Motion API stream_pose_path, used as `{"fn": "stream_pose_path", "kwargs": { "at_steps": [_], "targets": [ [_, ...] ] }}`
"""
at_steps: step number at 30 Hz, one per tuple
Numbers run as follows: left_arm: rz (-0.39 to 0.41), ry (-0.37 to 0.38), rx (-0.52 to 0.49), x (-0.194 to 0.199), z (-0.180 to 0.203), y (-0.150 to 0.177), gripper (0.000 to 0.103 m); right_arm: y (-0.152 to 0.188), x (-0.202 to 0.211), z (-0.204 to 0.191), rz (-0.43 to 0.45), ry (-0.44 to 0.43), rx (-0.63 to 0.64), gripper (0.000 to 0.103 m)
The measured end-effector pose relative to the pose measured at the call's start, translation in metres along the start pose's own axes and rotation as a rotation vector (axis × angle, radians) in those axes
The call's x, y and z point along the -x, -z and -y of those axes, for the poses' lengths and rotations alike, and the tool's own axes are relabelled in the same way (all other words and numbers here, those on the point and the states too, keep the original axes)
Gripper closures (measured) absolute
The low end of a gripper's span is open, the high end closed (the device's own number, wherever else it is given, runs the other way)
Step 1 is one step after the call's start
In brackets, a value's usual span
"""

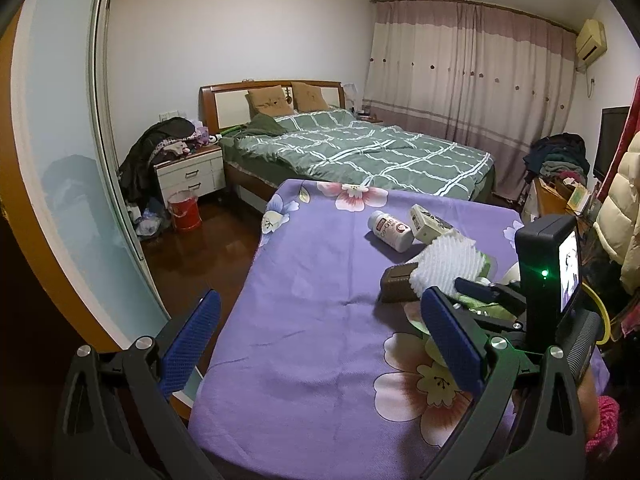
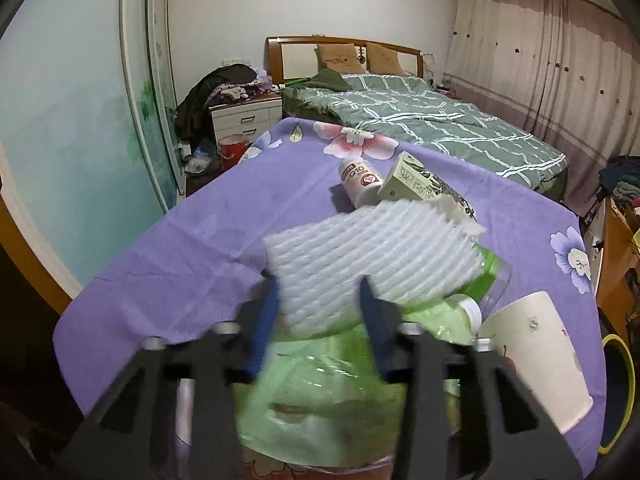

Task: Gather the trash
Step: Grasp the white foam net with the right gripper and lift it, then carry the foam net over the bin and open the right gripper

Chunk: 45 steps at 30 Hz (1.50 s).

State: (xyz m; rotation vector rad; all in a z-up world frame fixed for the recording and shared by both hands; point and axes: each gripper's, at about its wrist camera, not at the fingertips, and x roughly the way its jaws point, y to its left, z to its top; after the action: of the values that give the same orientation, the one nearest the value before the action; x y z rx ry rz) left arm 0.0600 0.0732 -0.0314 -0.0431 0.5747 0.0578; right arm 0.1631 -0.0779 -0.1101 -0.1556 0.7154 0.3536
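Two grippers over purple floral cloth (image 1: 304, 320), right gripper (image 2: 320, 304) pinching white foam net (image 2: 360, 248), left gripper (image 1: 320, 344) spread wide, empty, white bottle (image 1: 390, 230) beyond.

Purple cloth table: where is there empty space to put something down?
The purple cloth is bare on its whole left side, from the pink flower print at the far edge to the near edge. The right side is crowded: white bottle, carton, white foam net, brown box, paper cup.
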Motion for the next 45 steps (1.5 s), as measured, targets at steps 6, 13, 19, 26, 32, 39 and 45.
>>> {"fn": "stream_pose_path", "kwargs": {
  "at_steps": [6, 13, 19, 26, 32, 39, 45],
  "targets": [
    [-0.003, 0.001, -0.002, -0.001, 0.004, 0.001, 0.005, -0.001, 0.011, 0.004, 0.031, -0.055, -0.026, 0.096],
    [-0.008, 0.011, -0.008, -0.004, 0.009, 0.0, 0.005, -0.011, 0.053, 0.021, 0.13, -0.092, -0.069, 0.096],
    [-0.019, 0.039, -0.022, -0.008, 0.021, 0.0, 0.005, -0.018, 0.087, 0.045, 0.208, -0.072, -0.104, 0.096],
    [-0.023, 0.081, -0.065, -0.013, 0.045, -0.002, 0.005, -0.016, 0.114, 0.084, 0.266, -0.036, -0.179, 0.096],
    [-0.028, 0.097, -0.084, -0.017, 0.06, -0.004, 0.005, -0.014, 0.126, 0.104, 0.298, -0.029, -0.206, 0.096],
    [-0.03, 0.141, -0.111, -0.024, 0.083, -0.007, 0.005, -0.005, 0.145, 0.138, 0.33, 0.037, -0.261, 0.096],
    [-0.034, 0.192, -0.146, -0.034, 0.11, -0.007, 0.005, 0.007, 0.159, 0.172, 0.344, 0.115, -0.302, 0.096]
  ]
}}
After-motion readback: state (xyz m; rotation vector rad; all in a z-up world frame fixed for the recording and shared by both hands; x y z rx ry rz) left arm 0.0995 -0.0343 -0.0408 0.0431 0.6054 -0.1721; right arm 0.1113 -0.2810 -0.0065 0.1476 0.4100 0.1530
